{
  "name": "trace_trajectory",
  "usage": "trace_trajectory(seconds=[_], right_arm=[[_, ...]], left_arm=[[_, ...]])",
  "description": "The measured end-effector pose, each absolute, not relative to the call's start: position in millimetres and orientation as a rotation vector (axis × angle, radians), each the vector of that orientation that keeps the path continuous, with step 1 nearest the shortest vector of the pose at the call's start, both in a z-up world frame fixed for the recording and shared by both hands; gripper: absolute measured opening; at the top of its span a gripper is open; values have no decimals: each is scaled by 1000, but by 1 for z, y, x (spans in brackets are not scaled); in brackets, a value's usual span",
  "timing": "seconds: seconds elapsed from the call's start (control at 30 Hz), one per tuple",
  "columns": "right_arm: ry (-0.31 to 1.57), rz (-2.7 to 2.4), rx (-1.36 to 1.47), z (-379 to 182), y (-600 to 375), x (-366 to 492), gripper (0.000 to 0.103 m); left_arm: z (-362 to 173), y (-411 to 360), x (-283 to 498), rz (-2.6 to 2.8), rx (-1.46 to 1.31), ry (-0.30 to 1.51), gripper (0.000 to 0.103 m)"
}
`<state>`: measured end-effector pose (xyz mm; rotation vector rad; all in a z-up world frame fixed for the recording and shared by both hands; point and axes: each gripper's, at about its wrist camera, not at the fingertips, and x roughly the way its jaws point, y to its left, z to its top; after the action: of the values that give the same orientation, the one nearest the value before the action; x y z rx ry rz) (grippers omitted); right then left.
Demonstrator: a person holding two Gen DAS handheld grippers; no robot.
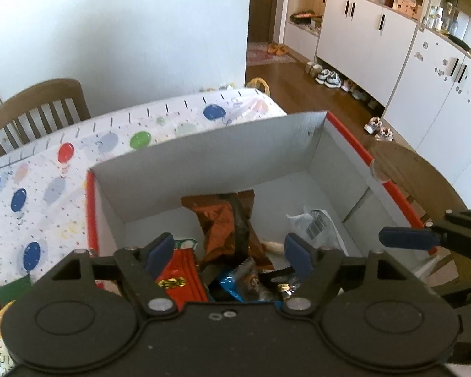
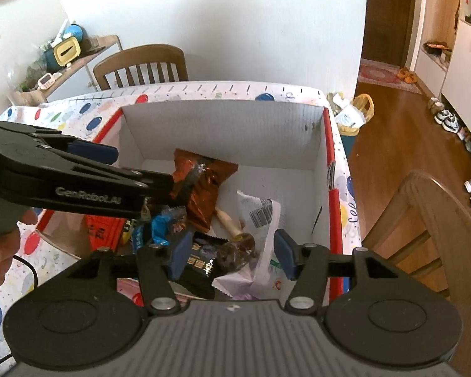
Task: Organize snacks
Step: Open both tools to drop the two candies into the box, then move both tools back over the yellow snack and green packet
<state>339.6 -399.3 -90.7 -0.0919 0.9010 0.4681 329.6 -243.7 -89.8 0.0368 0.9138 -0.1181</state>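
A cardboard box [image 1: 235, 144] [image 2: 223, 125], white inside with a red rim, stands on the balloon-print tablecloth. It holds a loose pile of snacks: an orange-brown foil packet [image 1: 216, 223] [image 2: 204, 185], a red packet [image 1: 182, 276] [image 2: 103, 229], a blue packet [image 1: 232, 286] [image 2: 160, 223], a white barcoded packet [image 1: 317, 223] [image 2: 260, 210] and a black packet [image 2: 201, 260]. My left gripper [image 1: 229, 251] hangs open above the pile's left side, pads touching nothing. Above the right side my right gripper [image 2: 232, 256] is open too, over the black and white packets.
A wooden chair [image 1: 37, 106] stands behind the table and another chair [image 2: 430, 220] is close on the right. A green packet [image 1: 12, 292] lies on the tablecloth [image 1: 47, 188] left of the box. Shoes and white cabinets [image 1: 361, 31] line the wooden floor.
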Motion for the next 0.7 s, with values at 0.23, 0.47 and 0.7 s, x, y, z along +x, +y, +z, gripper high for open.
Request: trace_trajectory(seconds=[0.23, 0.47, 0.7], right_arm=[[867, 473, -76, -72, -392, 327, 68], [834, 500, -52, -56, -375, 314, 73], [793, 521, -22, -41, -349, 297, 76]], left_arm=[[-68, -225, 311, -121, 1, 858, 82], [-49, -198, 289, -102, -43, 789, 87], [-30, -176, 263, -127, -29, 721, 92]])
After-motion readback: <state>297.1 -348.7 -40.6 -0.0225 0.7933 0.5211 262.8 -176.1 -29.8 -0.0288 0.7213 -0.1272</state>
